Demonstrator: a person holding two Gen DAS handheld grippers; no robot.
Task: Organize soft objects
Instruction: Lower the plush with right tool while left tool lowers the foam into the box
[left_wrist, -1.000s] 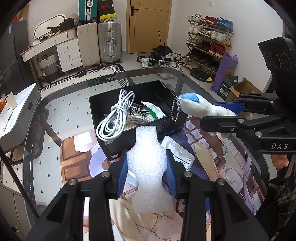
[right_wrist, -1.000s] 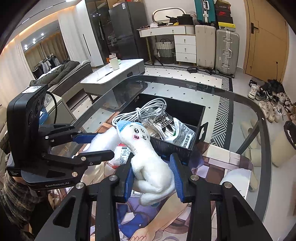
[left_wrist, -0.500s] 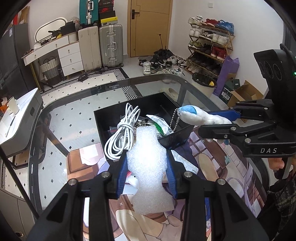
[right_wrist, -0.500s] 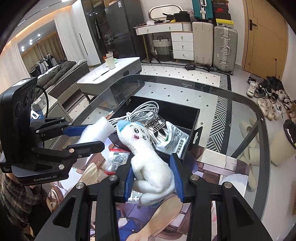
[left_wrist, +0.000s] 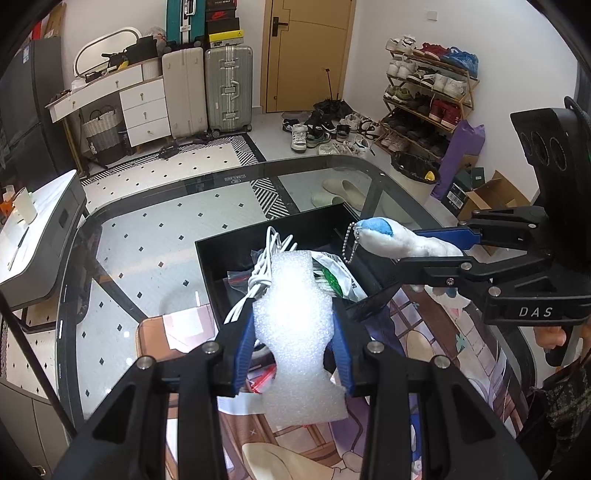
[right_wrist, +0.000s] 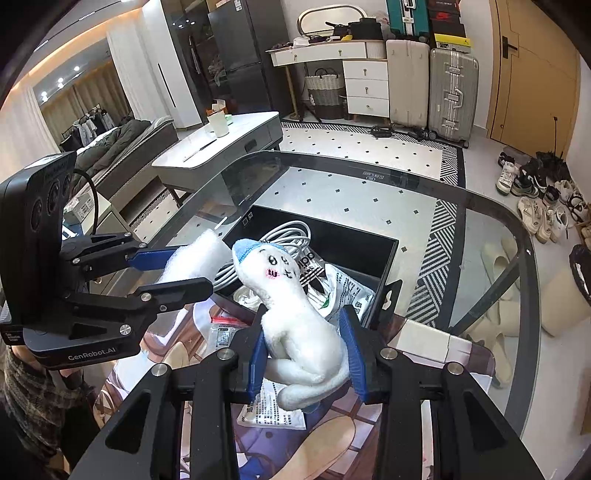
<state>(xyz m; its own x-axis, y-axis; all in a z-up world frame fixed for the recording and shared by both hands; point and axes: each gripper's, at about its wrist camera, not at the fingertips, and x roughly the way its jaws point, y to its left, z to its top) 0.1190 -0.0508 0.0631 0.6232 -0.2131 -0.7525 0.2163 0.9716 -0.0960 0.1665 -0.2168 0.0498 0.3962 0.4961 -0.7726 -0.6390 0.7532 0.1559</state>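
White: one foam piece (left_wrist: 299, 325), one plush toy (right_wrist: 299, 325)

Black box (left_wrist: 284, 236) floor largely hidden by white cable (right_wrist: 291, 236) and printed bags (right_wrist: 347, 291); bag lettering too small to read; foam piece (left_wrist: 299, 325) covers the box's near wall.

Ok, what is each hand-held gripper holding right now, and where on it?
Left hand-held gripper: white foam piece, pinched at its narrow waist. Right hand-held gripper: white plush toy, clamped around its lower body.
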